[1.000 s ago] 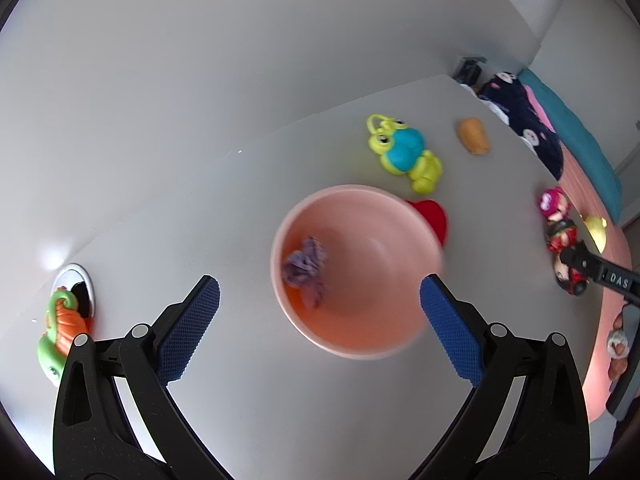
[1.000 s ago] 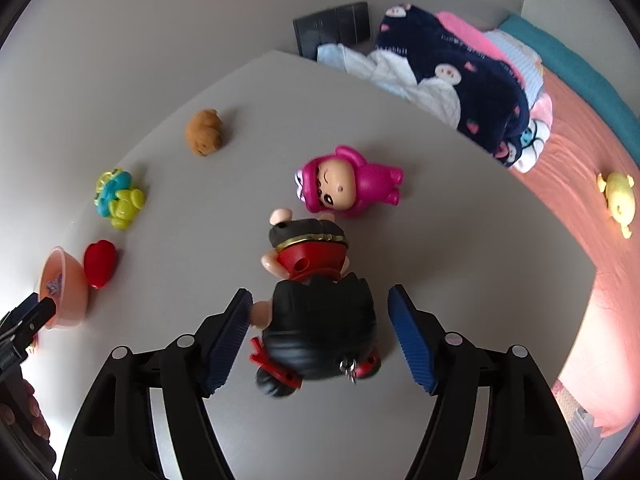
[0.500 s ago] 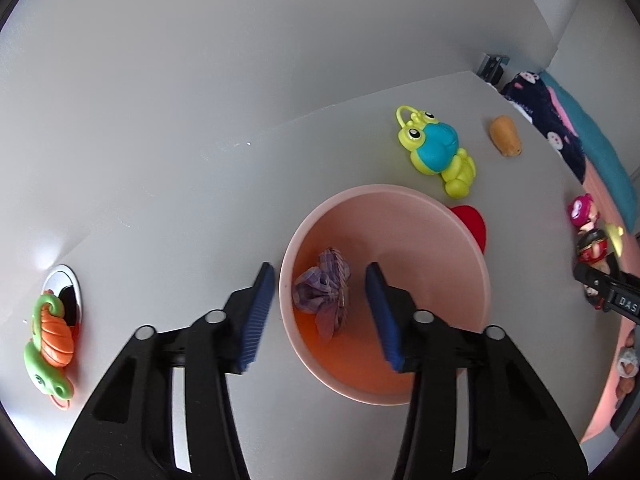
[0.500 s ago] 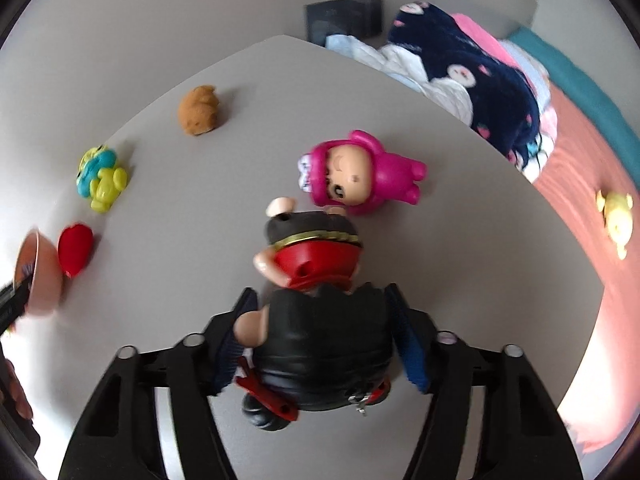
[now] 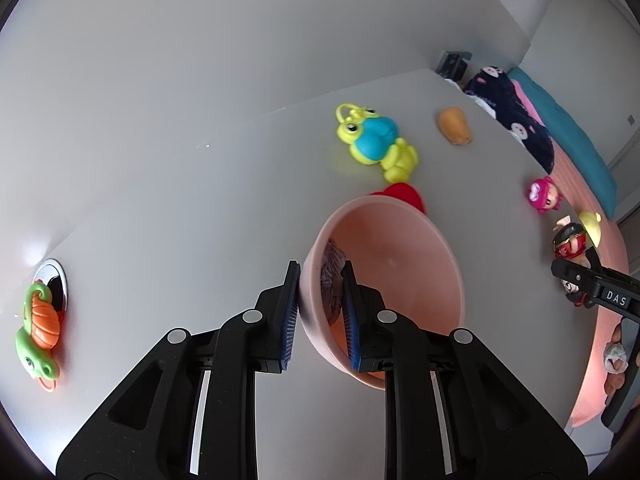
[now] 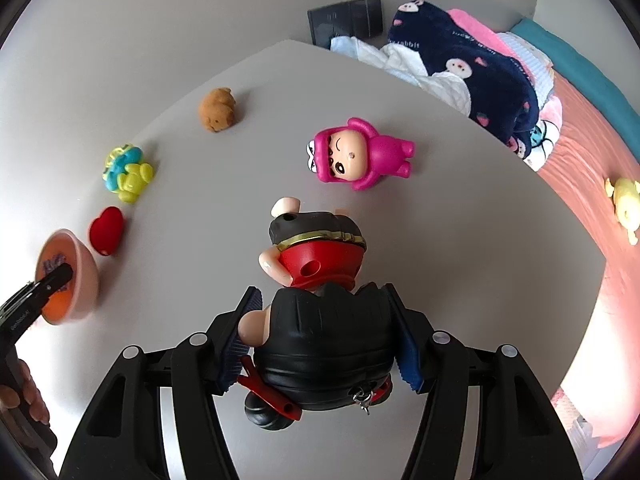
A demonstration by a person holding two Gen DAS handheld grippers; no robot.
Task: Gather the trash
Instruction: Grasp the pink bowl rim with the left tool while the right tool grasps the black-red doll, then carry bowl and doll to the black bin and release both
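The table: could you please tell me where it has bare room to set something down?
The widest bare patch of the table lies between the turtle toy and the pink bowl. A smaller one lies nearer than the pink doll, toward the bed. Around the frog toy, red heart and bowl is crowded.

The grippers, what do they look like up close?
Both the left gripper and right gripper are matte black plastic with ribbed blue pads and round silver pivot pins. White lettering reading DAS marks the right one's side.
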